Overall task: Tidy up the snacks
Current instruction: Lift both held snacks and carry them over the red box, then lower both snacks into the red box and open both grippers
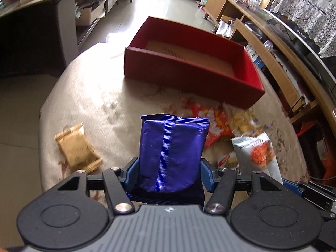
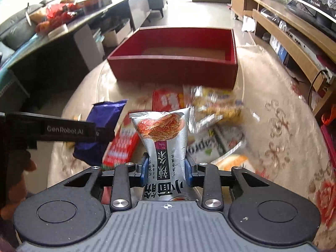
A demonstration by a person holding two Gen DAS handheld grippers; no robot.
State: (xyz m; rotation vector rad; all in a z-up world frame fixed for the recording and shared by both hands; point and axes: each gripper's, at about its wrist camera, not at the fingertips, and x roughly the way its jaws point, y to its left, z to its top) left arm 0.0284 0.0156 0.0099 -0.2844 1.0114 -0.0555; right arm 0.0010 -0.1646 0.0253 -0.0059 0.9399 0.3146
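Observation:
My left gripper point(image 1: 169, 168) is shut on a blue foil snack packet point(image 1: 172, 149), held upright above the table. A silver snack pouch with a red noodle picture point(image 2: 162, 138) stands pinched in my right gripper point(image 2: 167, 168), which is shut on it. That pouch point(image 1: 256, 153) also shows at the right of the left wrist view, and the blue packet point(image 2: 103, 126) with the left gripper's side shows at the left of the right wrist view. A red open box point(image 1: 189, 63) point(image 2: 174, 56) with a brown floor sits farther back on the table. It holds nothing I can see.
A tan biscuit packet point(image 1: 77, 147) lies at the left on the cloth-covered round table point(image 1: 105, 96). Red, yellow and white snack bags point(image 2: 210, 109) lie in a pile between the grippers and the box. A dark counter stands left, wooden shelving right.

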